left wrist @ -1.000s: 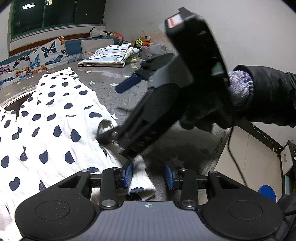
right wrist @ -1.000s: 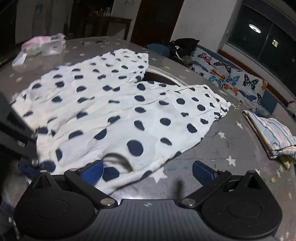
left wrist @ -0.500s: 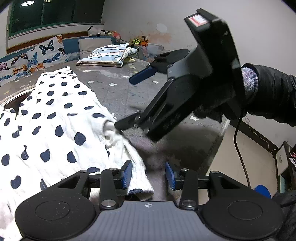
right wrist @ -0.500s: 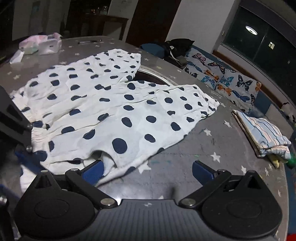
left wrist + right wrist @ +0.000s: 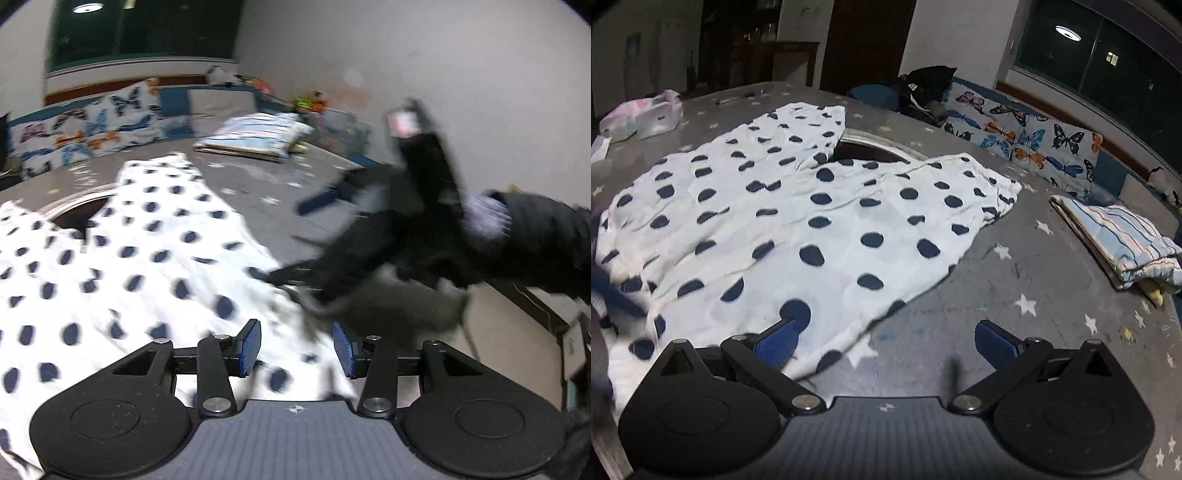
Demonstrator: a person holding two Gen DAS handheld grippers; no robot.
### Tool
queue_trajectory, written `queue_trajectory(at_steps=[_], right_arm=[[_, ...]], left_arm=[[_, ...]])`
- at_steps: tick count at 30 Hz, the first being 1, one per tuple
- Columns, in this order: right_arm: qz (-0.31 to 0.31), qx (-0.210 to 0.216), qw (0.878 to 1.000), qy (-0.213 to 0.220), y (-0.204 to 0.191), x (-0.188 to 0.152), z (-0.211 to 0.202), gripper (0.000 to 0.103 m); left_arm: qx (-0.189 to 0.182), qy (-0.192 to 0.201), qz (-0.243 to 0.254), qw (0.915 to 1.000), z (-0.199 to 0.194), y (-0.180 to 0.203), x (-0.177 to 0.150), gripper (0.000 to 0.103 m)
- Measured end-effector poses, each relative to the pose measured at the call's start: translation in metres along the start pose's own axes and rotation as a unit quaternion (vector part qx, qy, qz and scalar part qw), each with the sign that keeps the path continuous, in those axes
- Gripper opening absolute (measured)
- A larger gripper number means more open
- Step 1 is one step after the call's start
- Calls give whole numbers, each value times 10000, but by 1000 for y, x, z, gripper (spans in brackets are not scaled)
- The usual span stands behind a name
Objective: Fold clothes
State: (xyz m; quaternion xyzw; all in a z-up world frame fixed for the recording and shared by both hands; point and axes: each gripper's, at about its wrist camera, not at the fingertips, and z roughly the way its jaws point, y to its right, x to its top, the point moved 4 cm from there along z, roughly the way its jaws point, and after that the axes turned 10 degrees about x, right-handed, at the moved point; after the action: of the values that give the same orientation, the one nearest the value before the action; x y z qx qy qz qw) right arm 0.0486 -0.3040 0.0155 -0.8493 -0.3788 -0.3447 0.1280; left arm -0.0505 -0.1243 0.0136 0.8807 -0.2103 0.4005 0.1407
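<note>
Worktop (image 5: 1052, 295): grey with small white stars; it carries everything and spreads out ahead of both tongs.
Spotted garment (image 5: 798, 221): white cloth with dark blue dots, laid flat and open on the worktop, ahead and to the left of the right tongs and under the left tongs; its near edge is bunched and blurred in the left wrist view (image 5: 129, 266).
Butterfly cushions (image 5: 1027, 140): a row along the far edge of the worktop, beyond the garment, ahead and to the right of the right tongs.
Striped folded cloth (image 5: 1126, 236): a folded stack on the worktop, well apart from the spotted garment, far to the right of the right tongs; in the left wrist view it lies far ahead (image 5: 255, 136).
Right tongs (image 5: 882, 338): released, blue pads spread wide; the left pad sits over the garment's near hem, the right pad over bare worktop; nothing is pinched. In the left wrist view they appear blurred (image 5: 288, 243), carried by a hand in a dark sleeve (image 5: 546, 240), with the lower finger tip at the garment's edge.
Left tongs (image 5: 297, 349): jaws opening; garment cloth lies between the blue pads, but the pads do not press on it.
Pink packets (image 5: 642, 114): far ahead on the left of the right tongs, beyond the garment.
</note>
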Motion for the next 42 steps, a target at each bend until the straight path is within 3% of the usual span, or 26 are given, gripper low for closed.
queue_trajectory(at_steps=[10,16,23,25,30,34,42], right_arm=[[857,-229,9951,445,53,23,-15,103],[1435,-95,9873,670,89,49,5,100],[2257,47,9718,689,146,79,51,84],[2409,30,9685,631,164,88,69,78],[2461,-7,9682,461,192,108,103,71],[2318,-176,9721,302,199,114,112,71],[2190,-511,9741,230,209,105,85,71]], left_arm=[[201,-14,-249,9995,38,-10,25,45],[-63,-57,-196,9998,54,-2,24,30],[-293,-330,-311,9985,66,-2,15,30],[-319,-292,-352,9984,60,-2,16,35],[-340,-284,-372,9983,46,2,13,38],[-375,-295,-287,9984,37,12,6,43],[-370,-380,-103,9985,32,26,-5,44]])
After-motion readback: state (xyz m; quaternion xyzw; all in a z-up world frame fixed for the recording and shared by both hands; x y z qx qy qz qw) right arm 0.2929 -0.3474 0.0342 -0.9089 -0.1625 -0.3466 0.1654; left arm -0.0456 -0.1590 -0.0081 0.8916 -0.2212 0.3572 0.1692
